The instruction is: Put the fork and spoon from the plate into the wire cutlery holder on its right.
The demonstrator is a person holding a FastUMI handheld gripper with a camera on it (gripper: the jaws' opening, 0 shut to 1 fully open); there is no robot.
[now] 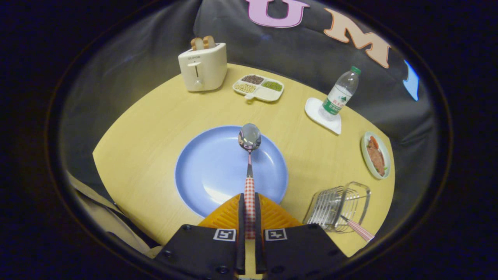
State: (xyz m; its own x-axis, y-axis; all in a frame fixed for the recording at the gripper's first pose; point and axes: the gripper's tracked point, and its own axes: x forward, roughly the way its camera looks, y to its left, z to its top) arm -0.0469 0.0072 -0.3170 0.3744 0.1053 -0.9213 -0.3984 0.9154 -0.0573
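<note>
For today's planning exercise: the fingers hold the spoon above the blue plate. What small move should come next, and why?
Probably carry the spoon sideways to the right, toward the wire cutlery holder. The gripper is shut on its checked handle, the bowl sits over the blue plate, and another checked handle already rests in the holder.

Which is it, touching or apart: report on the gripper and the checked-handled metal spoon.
Touching. The gripper view shows both fingers of the gripper pressed on the spoon's checked handle, no gap either side.
</note>
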